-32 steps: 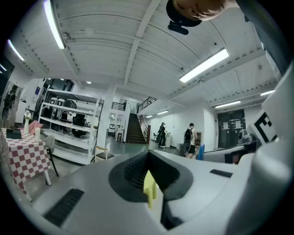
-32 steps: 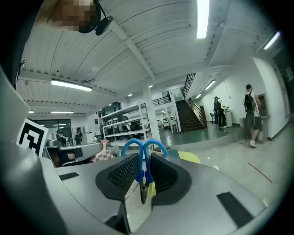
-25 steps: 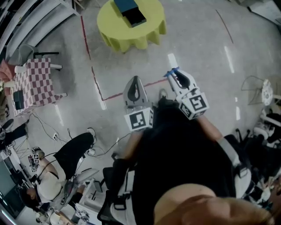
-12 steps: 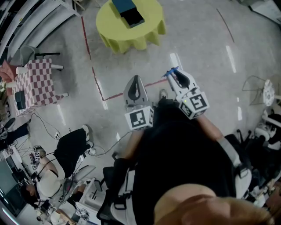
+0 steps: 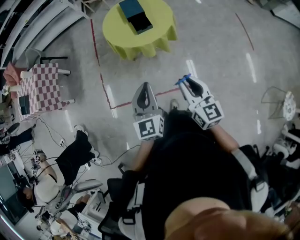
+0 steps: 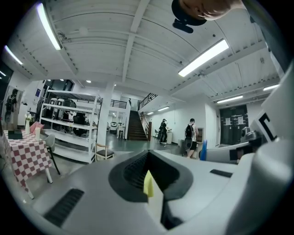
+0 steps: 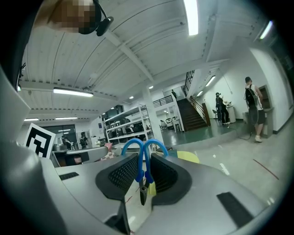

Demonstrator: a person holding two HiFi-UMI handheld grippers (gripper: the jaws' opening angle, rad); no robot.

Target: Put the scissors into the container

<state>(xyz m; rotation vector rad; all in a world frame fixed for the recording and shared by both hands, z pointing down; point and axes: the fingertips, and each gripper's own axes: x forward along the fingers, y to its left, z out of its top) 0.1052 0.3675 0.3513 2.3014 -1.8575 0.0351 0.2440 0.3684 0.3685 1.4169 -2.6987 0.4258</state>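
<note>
Scissors (image 7: 138,167) are clamped in my right gripper (image 7: 142,161), the blue loops sticking out past the jaws and the rest pinched between them; from the head view they poke out at its tip, above the floor (image 5: 220,51). My left gripper (image 6: 148,158) is closed on nothing and held just beside the right one. I judge this the carry step: the thing is in hand, but the container is not reached. The likely container is the blue and dark box (image 5: 136,13) on the round yellow table (image 5: 117,35), far ahead and a little left, well apart from me. The next move calls for walking up to that table, bringing the right gripper over the box, and parting the jaws only once the scissors hang above its inside. Underfoot is pale polished stone with red tape (image 5: 104,93) across it; a checked table (image 5: 37,89) stands left, a person (image 5: 51,187) sits near left, and shelving (image 6: 69,124) and stairs (image 6: 134,125) lie far off in a big hall
</note>
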